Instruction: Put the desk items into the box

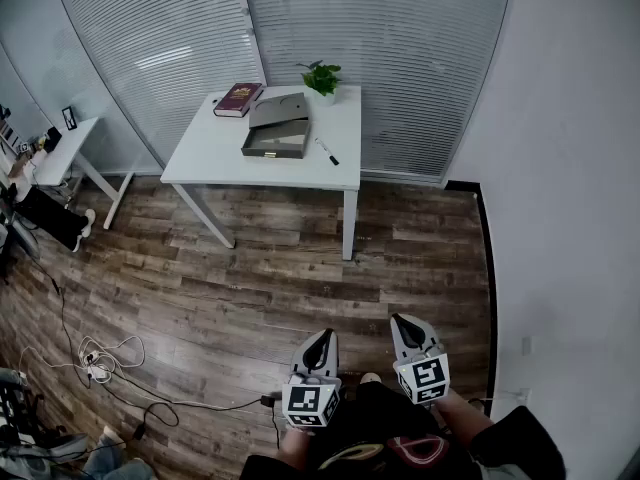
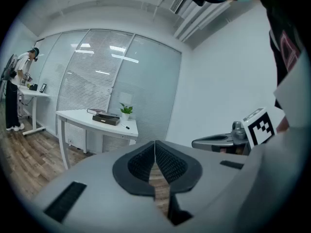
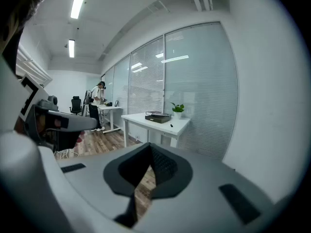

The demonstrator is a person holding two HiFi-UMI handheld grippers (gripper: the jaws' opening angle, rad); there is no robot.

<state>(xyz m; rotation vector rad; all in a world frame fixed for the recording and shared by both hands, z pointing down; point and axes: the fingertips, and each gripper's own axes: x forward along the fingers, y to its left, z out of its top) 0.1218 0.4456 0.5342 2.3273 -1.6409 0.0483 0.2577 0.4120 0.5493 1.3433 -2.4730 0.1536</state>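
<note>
White surface (image 1: 208,158) stands on the wood floor (image 1: 300,288). Near its middle sits an open grey box (image 1: 277,134), lid tilted up on the 12 o'clock side. A maroon book (image 1: 238,99) lies at the box's 10 o'clock, a potted plant (image 1: 322,77) at 1 o'clock, and a black pen (image 1: 327,152) at 4 o'clock, just apart.

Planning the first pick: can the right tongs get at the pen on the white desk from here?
Probably not yet: the right tongs hang shut by the person's body, while the pen lies on the desk across the floor. Nothing blocks the walk over.
</note>
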